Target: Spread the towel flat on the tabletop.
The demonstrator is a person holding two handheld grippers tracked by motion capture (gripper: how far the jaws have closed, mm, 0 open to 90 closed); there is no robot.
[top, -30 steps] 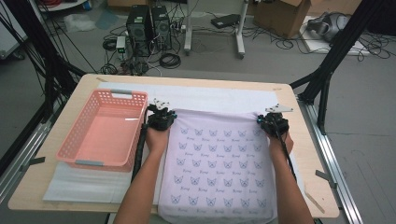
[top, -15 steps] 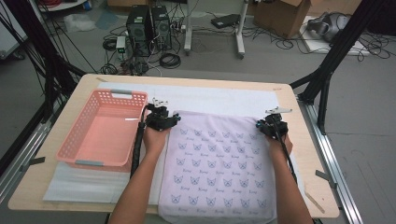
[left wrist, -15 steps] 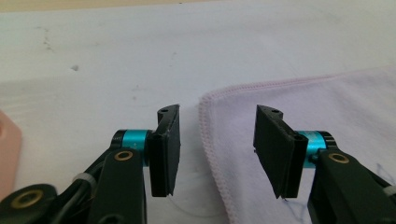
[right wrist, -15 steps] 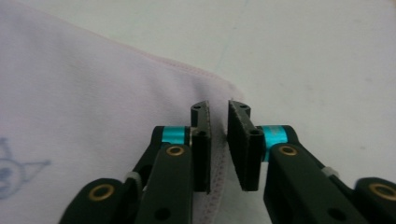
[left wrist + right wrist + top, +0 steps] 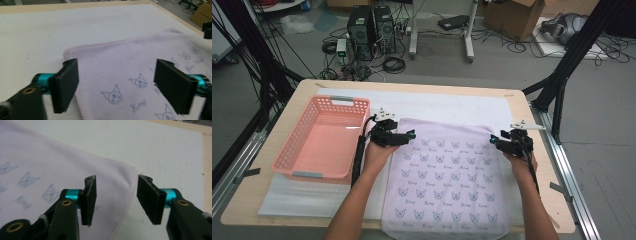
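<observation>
Lilac towel (image 5: 447, 180) (cat faces, unreadable cursive script)

1. The wooden counter (image 5: 532, 107) fills the frame's middle.
2. A white mat (image 5: 447, 107) covers most of it.
3. At left, a pink basket (image 5: 292, 152).
4. At centre-right, a cloth (image 5: 447, 185) lies flat.

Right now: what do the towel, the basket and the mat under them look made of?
Towel: soft matte fabric, likely microfibre; stitched hem, printed cat faces.
Basket: pink moulded plastic, slight sheen, perforated walls.
Mat: thin white sheet, maybe foam; matte, faintly textured.
</observation>
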